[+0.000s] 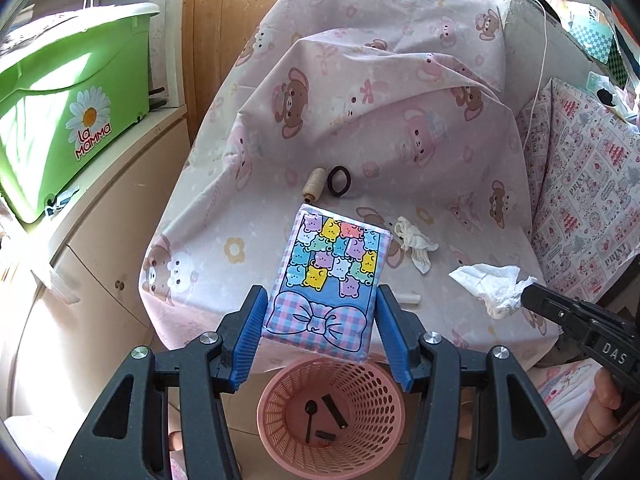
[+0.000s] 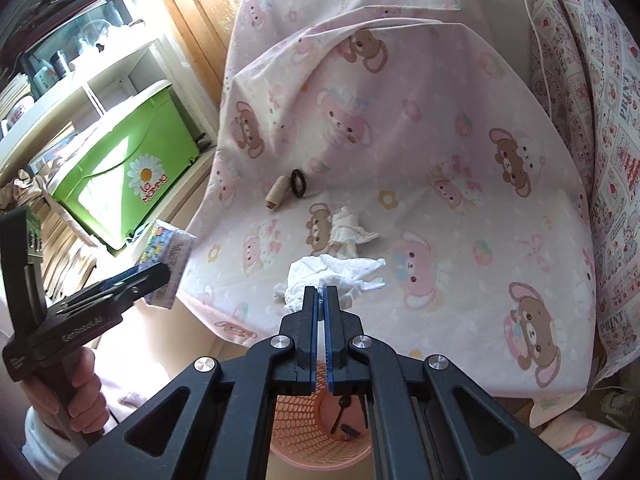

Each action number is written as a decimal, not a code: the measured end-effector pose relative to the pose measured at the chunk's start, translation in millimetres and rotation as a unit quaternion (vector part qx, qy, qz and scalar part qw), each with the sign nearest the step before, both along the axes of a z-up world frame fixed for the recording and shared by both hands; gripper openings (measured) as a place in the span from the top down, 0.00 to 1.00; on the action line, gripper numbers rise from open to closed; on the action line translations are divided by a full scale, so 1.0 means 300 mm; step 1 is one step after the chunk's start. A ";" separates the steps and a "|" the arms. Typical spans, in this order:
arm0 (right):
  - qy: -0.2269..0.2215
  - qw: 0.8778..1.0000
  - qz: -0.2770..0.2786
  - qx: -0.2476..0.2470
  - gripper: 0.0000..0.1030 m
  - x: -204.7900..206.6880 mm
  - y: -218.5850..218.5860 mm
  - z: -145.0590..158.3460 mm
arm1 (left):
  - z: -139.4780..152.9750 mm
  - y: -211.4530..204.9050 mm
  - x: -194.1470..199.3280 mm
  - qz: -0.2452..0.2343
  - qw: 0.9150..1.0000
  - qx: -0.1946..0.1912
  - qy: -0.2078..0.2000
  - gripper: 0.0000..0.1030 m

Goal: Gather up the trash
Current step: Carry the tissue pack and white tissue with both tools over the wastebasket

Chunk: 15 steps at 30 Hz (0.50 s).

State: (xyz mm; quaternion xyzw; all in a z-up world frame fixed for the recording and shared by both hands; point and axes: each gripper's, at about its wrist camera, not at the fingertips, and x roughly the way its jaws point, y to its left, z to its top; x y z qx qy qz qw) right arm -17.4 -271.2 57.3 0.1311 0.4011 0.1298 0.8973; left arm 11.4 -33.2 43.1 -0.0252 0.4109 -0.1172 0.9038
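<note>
1. The left tool (image 1: 320,320) grips a small rectangular packet printed with pastel bears and a checked bow (image 1: 328,276); its blue pads press on the packet's two long sides, jaws about half open around it.
2. The packet hangs over the near edge of the surface draped in a pink cloth with a bear print (image 1: 400,120), directly above a round pink perforated plastic basket (image 1: 332,416) on the floor.
3. The right tool (image 2: 321,290) is closed, its fingertips pinching a crumpled white tissue (image 2: 332,270), which stands off the cloth near that near edge; in the left wrist view the same tissue (image 1: 488,284) sticks out from the tool's black tip.
4. The basket (image 2: 320,436) lies below the right tool too, holding a small black spoon (image 1: 309,416) and two short black pieces.
5. A second crumpled white wad (image 1: 412,242) lies on the cloth just beyond the packet, toward the middle.
6. Farther back, a beige thread spool (image 1: 313,186) and a dark hair tie (image 1: 339,181) lie side by side.
7. A green plastic box (image 1: 72,108) on a white cabinet beside the left edge bears a daisy and the words "La Mamma".
8. The right tool's body reads "DAS"; the left one's reads "GenRobot.AI".
9. A patterned quilt (image 1: 588,216) along the right edge shows the word "PRINT".
</note>
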 end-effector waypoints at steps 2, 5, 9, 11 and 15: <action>-0.011 1.000 0.018 -0.001 0.97 -0.045 0.038 0.022 | -0.023 0.004 -0.015 -0.001 1.000 -0.003 0.007 0.48; -0.014 0.999 0.036 -0.002 0.97 -0.091 0.076 0.027 | -0.067 -0.002 -0.020 0.005 1.000 0.013 0.011 0.48; 0.002 0.999 0.051 -0.020 0.97 -0.095 0.111 -0.025 | -0.135 0.006 -0.013 0.013 0.999 0.012 0.041 0.48; 0.017 0.998 0.057 -0.025 0.97 -0.086 0.122 -0.060 | -0.148 0.012 -0.014 0.015 0.999 0.005 0.048 0.48; 0.032 0.997 0.068 -0.032 0.97 -0.079 0.144 -0.106 | -0.175 0.015 -0.002 0.019 0.997 -0.006 0.069 0.48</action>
